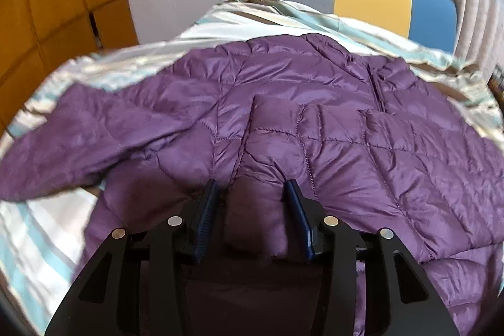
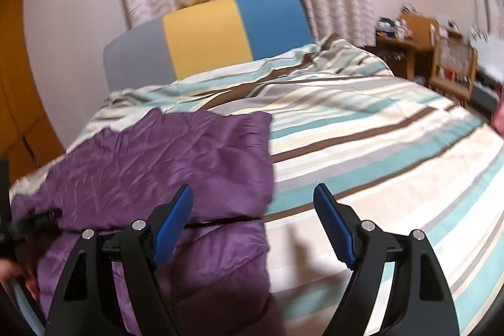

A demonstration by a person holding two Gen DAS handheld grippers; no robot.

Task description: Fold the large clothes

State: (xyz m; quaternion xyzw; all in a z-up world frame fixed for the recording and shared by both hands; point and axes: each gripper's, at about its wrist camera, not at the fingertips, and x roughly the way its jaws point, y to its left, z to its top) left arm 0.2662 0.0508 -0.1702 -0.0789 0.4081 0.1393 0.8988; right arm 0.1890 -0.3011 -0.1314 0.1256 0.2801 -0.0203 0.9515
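Purple quilted puffer jacket [image 1: 315, 122] is spread across the bed with the striped cover [image 2: 362, 122], up toward the headboard end and along the bed's left side, one sleeve trailing out toward the left edge. The left gripper [image 1: 253, 194] has a bunched fold of the jacket sitting between its jaws, though I can't tell if the pads are really biting yet. The right gripper [image 2: 253, 200] has its jaws wide apart, nothing in them, hanging over the jacket's right edge. My take: get a firm pinch on that fold first, then carry it over flat so the slippery fabric doesn't slide out.
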